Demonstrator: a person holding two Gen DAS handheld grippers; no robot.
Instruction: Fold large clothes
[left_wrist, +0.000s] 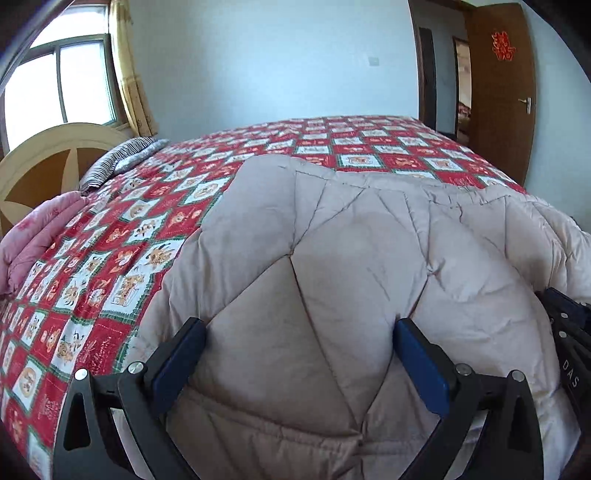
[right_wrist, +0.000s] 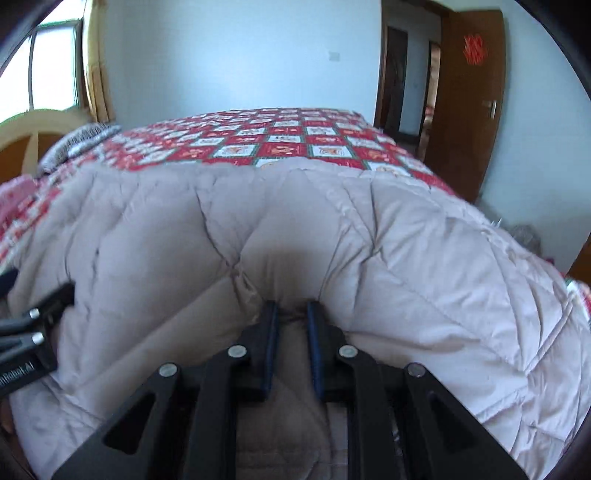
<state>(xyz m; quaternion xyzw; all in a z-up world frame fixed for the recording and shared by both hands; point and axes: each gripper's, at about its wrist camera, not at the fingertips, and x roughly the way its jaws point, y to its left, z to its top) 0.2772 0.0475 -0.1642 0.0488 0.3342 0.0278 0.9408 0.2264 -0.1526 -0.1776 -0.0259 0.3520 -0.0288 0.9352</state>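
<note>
Your right gripper (right_wrist: 291, 314) pinches a fold of the beige quilted coat (right_wrist: 332, 236) while your left gripper (left_wrist: 299, 347) stands open astride it — the coat's bulk lies ahead across the bed (left_wrist: 110, 229).

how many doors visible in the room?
2: an open brown door with a red decoration at far right, and a darker doorway left of it on the back wall. Others may lie outside the views.

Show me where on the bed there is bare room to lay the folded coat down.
Free: the red patchwork bedspread beyond the beige quilted coat, toward the door side. Crowded: the headboard end, with a striped pillow and a pink quilt.
</note>
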